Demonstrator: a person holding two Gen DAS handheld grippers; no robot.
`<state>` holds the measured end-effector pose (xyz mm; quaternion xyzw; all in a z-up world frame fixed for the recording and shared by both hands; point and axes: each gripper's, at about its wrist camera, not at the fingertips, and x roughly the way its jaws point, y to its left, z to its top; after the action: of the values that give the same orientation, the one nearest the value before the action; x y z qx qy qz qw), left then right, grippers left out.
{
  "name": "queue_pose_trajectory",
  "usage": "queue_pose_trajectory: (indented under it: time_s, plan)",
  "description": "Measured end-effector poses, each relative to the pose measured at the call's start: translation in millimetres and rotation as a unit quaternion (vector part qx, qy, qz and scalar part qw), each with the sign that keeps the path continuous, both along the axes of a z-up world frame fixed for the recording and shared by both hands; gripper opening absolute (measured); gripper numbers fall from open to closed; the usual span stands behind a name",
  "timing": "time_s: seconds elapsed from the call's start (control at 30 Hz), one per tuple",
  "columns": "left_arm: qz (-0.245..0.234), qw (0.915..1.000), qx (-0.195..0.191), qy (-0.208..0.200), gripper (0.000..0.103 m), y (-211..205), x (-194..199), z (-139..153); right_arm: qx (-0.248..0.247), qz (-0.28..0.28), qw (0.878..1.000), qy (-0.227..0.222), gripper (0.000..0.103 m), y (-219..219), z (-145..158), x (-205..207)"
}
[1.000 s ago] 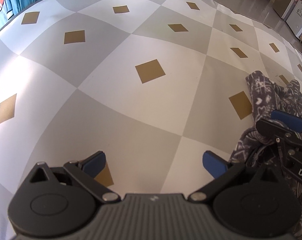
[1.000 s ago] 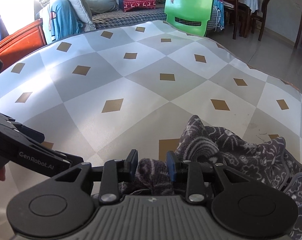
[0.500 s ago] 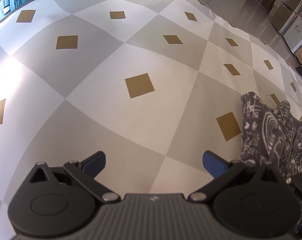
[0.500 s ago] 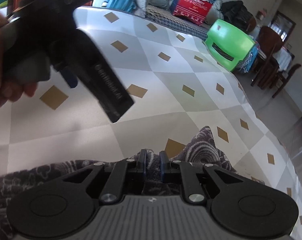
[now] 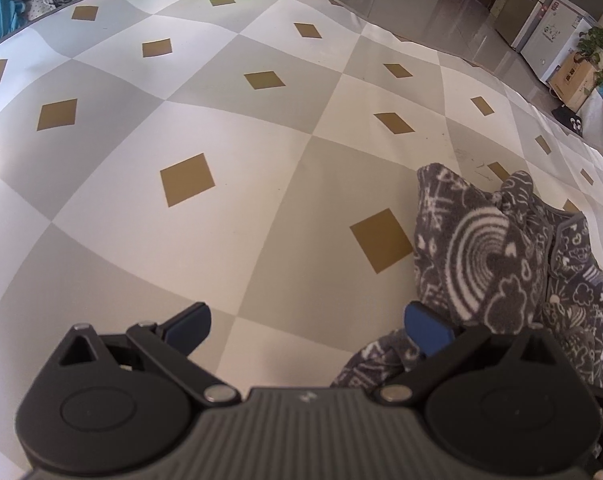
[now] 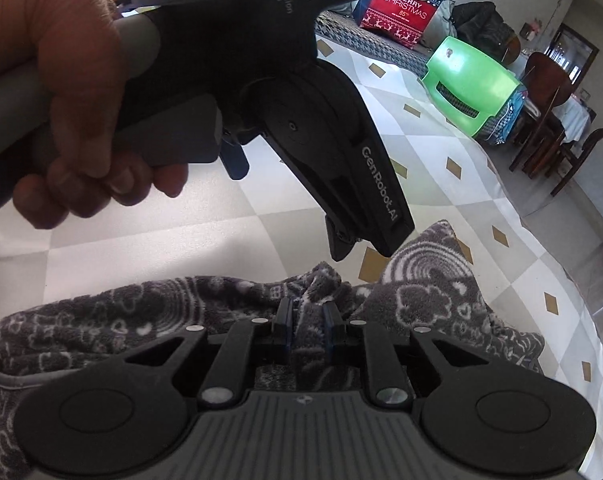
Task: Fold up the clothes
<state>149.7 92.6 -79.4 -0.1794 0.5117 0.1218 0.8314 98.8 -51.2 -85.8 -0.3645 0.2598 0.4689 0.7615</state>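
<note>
**Grey fleece pinched on the checked mat**

A big mat of pale grey and white squares, each with a small tan diamond at its middle, covers the work surface, and the living room spreads out behind it: a green plastic chair at the far edge, a red Christmas gift bag on the sofa beyond, dark wooden dining chairs off to the right. In the left wrist view a fridge and a potted plant stand at the far right of the room.

The garment, a dark grey fleece piece printed with white swirls and doodles, lies crumpled on the right part of the mat, one end humped up and another stretched out to the left in the right wrist view.

The right gripper has its two fingers drawn close together with a ridge of that fleece pinched between them.

The left gripper is spread wide, its blue pads far apart and nothing between them; the right-hand pad sits just beside a fold of the garment, whether touching I cannot tell. In the right wrist view a hand is wrapped round its grey handle, holding it above the cloth, tilted down toward it.
</note>
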Motion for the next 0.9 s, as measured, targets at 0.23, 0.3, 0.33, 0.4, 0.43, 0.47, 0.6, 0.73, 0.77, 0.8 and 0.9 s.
queue_pose_trajectory:
  time_s: [0.23, 0.3, 0.33, 0.4, 0.43, 0.47, 0.6, 0.73, 0.77, 0.8, 0.9]
  plan:
    - [0.001, 0.9997, -0.009, 0.023, 0.103, -3, -2, -16, 0.032, -0.040, 0.997, 0.060, 0.023, -26, 27, 15]
    - [-0.007, 0.9996, 0.011, 0.023, 0.103, -5, -2, -16, 0.048, -0.070, 0.994, 0.067, 0.023, -37, 38, 24]
    - [-0.012, 0.9994, 0.020, 0.024, 0.103, -6, -2, -16, 0.054, -0.084, 0.993, 0.068, 0.023, -42, 43, 28]
    - [-0.017, 0.9991, 0.030, 0.025, 0.103, -7, -2, -16, 0.057, -0.115, 0.990, 0.057, 0.025, -53, 49, 34]
    - [-0.018, 0.9990, 0.032, 0.026, 0.103, -7, -2, -17, 0.056, -0.136, 0.988, 0.052, 0.027, -61, 51, 37]
    - [-0.019, 0.9989, 0.034, 0.026, 0.103, -7, -2, -17, 0.053, -0.160, 0.985, 0.048, 0.028, -69, 53, 40]
    - [-0.030, 0.9974, 0.060, 0.027, 0.103, -11, -3, -16, 0.062, -0.251, 0.964, 0.067, 0.029, -106, 58, 58]
    - [-0.033, 0.9968, 0.068, 0.026, 0.103, -14, -4, -16, 0.085, -0.337, 0.934, 0.089, 0.033, -146, 61, 70]
    - [-0.032, 0.9968, 0.068, 0.026, 0.103, -15, -4, -16, 0.093, -0.361, 0.922, 0.104, 0.033, -155, 60, 75]
    - [-0.032, 0.9968, 0.069, 0.027, 0.103, -15, -4, -16, 0.102, -0.385, 0.909, 0.119, 0.033, -163, 60, 79]
    - [-0.035, 0.9964, 0.073, 0.026, 0.103, -17, -4, -16, 0.128, -0.437, 0.878, 0.150, 0.033, -182, 59, 86]
